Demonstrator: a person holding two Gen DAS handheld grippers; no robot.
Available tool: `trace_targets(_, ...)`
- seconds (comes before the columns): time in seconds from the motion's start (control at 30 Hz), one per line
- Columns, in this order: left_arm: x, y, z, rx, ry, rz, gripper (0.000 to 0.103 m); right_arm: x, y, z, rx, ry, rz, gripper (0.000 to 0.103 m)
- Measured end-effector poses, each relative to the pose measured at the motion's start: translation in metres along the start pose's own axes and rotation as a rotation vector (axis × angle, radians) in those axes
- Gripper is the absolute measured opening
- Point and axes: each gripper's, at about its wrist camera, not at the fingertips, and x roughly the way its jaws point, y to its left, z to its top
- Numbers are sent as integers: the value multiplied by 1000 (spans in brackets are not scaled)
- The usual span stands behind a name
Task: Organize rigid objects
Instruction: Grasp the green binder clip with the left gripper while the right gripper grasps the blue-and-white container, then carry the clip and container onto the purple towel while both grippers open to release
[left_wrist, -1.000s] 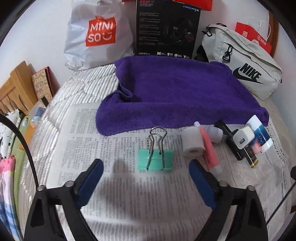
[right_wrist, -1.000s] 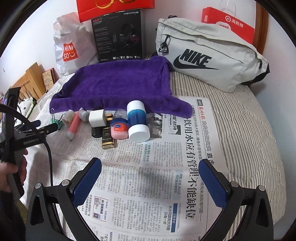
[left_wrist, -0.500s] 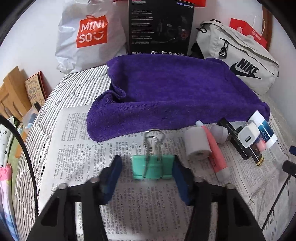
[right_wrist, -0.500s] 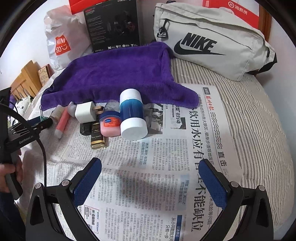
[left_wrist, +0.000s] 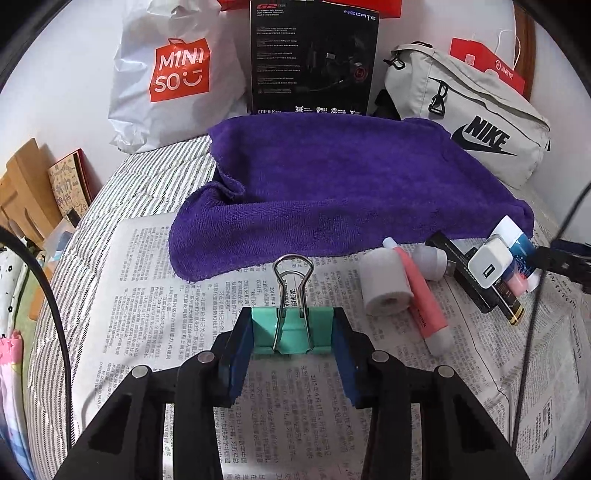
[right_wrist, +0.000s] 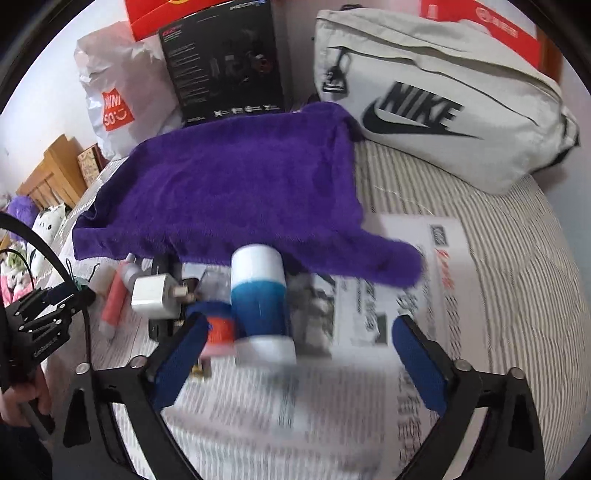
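Observation:
A mint-green binder clip (left_wrist: 317, 328) with wire handles lies on the newspaper (left_wrist: 147, 314), and my left gripper (left_wrist: 291, 326) is shut on its two sides. To its right are a white roll (left_wrist: 384, 284), a pink tube (left_wrist: 421, 299) and a white charger (left_wrist: 487, 264). In the right wrist view a blue-and-white bottle (right_wrist: 258, 295) lies between the jaws of my right gripper (right_wrist: 301, 326). Those jaws are closing, with the right pad well clear of the bottle. A small pink jar (right_wrist: 219, 330) sits by the left pad. The view is blurred.
A purple towel (left_wrist: 332, 184) covers the bed behind the objects. Along the wall stand a white Miniso bag (left_wrist: 173, 74), a black box (left_wrist: 314, 59) and a grey Nike bag (right_wrist: 424, 92). Wooden furniture (left_wrist: 22, 192) lies past the bed's left edge.
My left gripper's jaws closed onto the sides of the binder clip. My right gripper moved forward and down to the bottle, which now lies between its narrowing jaws.

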Motion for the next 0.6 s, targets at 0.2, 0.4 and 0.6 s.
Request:
trace_targets(0.2, 0, 0, 1, -3, 0, -1, 40, 15, 7, 6, -58, 22, 10, 72)
trace_targets(0.4, 0, 0, 1, -1, 1, 1, 40, 25, 12, 11, -102, 40, 8, 56)
trace_targets(0.6, 0, -1, 1, 1, 2, 4, 40, 29, 14, 7, -118, 48, 25, 43)
